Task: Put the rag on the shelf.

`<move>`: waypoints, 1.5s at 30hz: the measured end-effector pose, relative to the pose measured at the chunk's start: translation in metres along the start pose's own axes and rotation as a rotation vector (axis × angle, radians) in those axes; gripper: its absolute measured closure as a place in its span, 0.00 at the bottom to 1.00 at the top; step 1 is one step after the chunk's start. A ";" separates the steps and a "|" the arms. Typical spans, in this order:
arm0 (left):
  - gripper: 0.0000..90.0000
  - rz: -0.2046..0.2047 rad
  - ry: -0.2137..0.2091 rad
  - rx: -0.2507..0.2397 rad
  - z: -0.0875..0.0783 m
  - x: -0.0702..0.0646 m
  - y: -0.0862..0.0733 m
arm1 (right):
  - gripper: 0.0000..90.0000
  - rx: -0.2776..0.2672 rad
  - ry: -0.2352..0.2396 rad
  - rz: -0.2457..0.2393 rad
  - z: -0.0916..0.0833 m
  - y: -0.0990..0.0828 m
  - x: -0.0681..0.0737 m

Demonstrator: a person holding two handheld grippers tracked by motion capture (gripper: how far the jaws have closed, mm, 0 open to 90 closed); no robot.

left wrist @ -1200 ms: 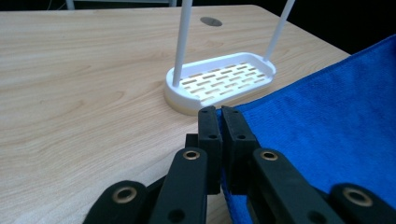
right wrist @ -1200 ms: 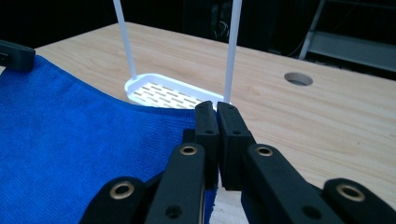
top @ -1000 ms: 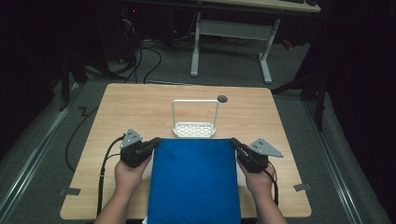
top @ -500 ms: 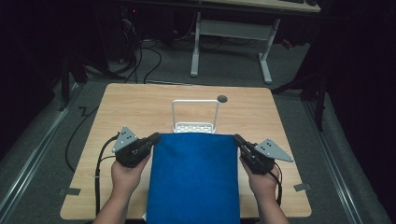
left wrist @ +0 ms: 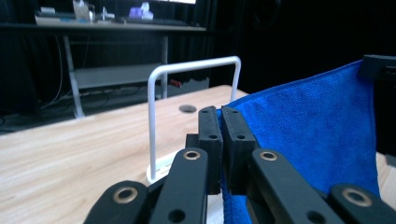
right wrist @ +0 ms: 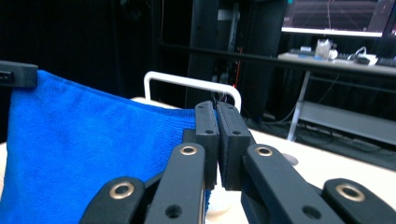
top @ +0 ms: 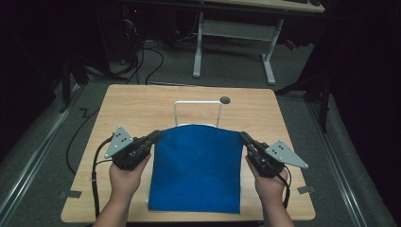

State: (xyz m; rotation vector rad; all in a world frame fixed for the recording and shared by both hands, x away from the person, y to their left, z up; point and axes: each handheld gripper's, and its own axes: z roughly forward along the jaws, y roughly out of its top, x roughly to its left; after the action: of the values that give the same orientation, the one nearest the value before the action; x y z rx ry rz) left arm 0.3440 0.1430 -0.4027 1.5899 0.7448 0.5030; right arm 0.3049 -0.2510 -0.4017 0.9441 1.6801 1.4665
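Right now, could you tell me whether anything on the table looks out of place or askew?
Nothing stands out. The blue cloth hangs evenly between the left tongs and the right tongs, each shut on a top corner. The white rack stands upright behind it on the table.

Cloth (top: 196,170): blue, soft woven fabric, fuzzy nap, matt; fine knit texture plain in right gripper view.
Desk (top: 142,106): pale wood-grain top, smooth, faint sheen.
Rack (left wrist: 187,70): white tube bent into hoop, smooth, slight gloss; coated, core material cannot tell.
Left gripper (left wrist: 220,140): black plastic, matt, slightly grainy; brass-coloured metal rivets at links.
Right gripper (right wrist: 217,140): same black matt plastic, same rivets.
Plates on top of grippers: grey, flat, dull.
Floor (top: 302,66): grey, rough, carpet-like.
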 end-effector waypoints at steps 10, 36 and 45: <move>0.98 0.037 0.011 -0.056 -0.003 0.003 0.027 | 0.98 -0.077 -0.016 -0.017 -0.004 0.035 -0.003; 0.98 0.121 0.088 0.005 0.044 0.055 0.078 | 0.98 -0.040 -0.075 0.012 0.040 0.071 -0.045; 0.98 0.122 0.112 0.012 0.065 0.066 0.089 | 0.99 -0.048 -0.109 0.020 0.060 0.075 -0.056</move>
State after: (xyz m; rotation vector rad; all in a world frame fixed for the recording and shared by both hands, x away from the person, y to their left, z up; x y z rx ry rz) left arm 0.4511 0.1402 -0.3316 1.6351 0.7383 0.6828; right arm 0.3899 -0.2639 -0.3316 0.9988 1.5543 1.4355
